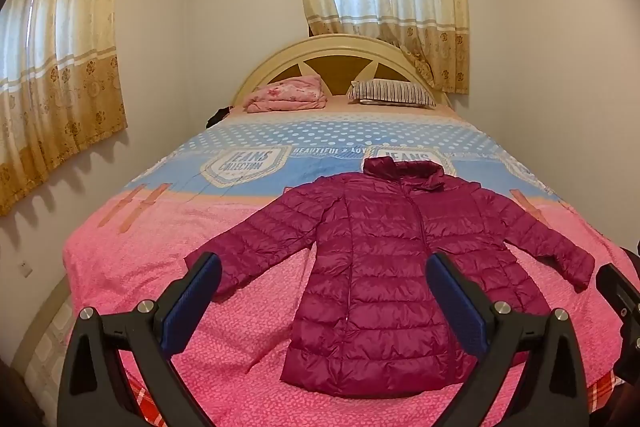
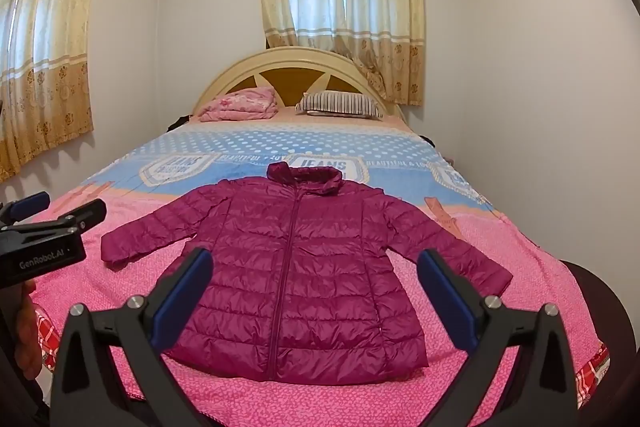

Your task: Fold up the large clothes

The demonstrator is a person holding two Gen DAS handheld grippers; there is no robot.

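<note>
Both of your tools are spread wide with nothing between the pads. The left gripper (image 1: 324,303) hovers above the near end of the bed, its blue pads framing the lower left part of the jacket (image 1: 384,275) without touching it. The right gripper (image 2: 316,299) hangs the same way, framing the hem and zip of the jacket in its own view.

Outward from the jaws, the magenta quilted jacket lies flat, front side up and zipped shut, on the pink near half of the bedspread (image 2: 540,267). No fold has been made — both sleeves are spread and the body lies at full length — so by my reading the whole task is still ahead: sleeves in, then the body doubled.

Its long axis runs from you toward the headboard (image 2: 296,67). The collar points to twelve o'clock and the hem to six, closest to you. The sleeves angle down to about eight and four o'clock.

Farther off, at twelve o'clock, a folded pink blanket (image 2: 240,105) and a striped pillow (image 2: 340,105) rest against the headboard, well apart from the jacket.
</note>
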